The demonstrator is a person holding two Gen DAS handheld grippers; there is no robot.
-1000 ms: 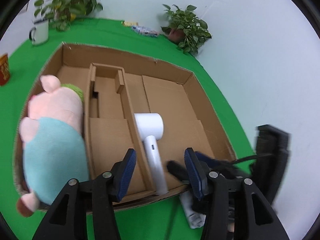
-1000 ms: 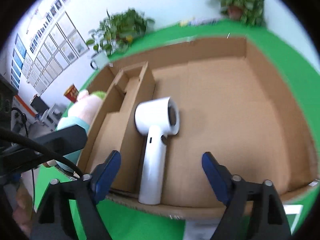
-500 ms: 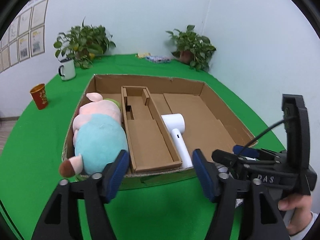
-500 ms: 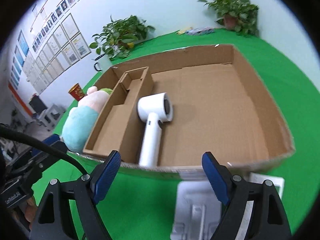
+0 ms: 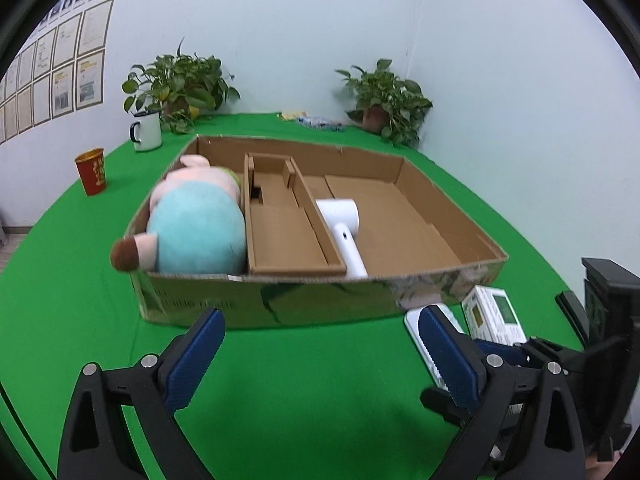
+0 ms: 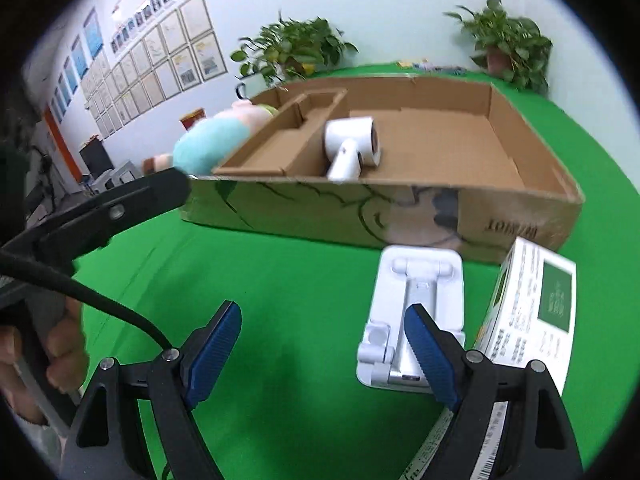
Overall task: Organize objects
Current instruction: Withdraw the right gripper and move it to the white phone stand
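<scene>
A cardboard box (image 5: 320,296), its printed lettering unreadable, holds a plush pig (image 5: 196,224) and white hair dryer (image 5: 340,224). Both the left gripper (image 5: 320,356) and right gripper (image 6: 320,344) hover with fingers spread, holding nothing.

Left gripper (image 5: 320,354) hovers with jaws spread wide — nothing between them. Right gripper (image 6: 322,346) likewise gapes, empty.
</scene>
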